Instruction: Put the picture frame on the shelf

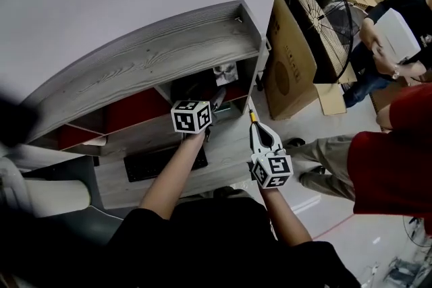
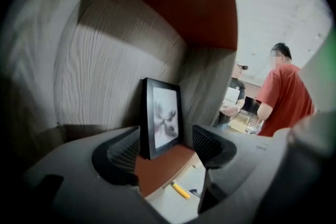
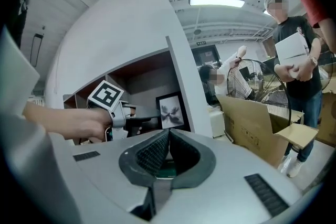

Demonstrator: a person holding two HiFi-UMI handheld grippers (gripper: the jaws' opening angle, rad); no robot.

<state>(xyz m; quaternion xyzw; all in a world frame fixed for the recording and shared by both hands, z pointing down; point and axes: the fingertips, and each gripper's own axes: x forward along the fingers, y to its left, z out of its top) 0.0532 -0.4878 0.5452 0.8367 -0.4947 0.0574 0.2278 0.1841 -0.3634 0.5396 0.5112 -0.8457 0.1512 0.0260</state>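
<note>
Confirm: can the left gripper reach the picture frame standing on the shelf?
Likely yes: the left gripper has open jaws, and the upright picture frame stands just ahead between them, nothing blocking.

The shelf (image 1: 155, 57) looks matt grained wood, the picture frame (image 2: 161, 118) smooth and black.

The right gripper (image 3: 168, 132) has its jaws pressed together with nothing between them. Beyond it, the left gripper (image 3: 148, 121) points into the shelf (image 3: 185, 86) at the frame (image 3: 171, 112), which stands upright by the compartment's right wall. A cardboard box (image 3: 257, 123) stands to the right.
</note>
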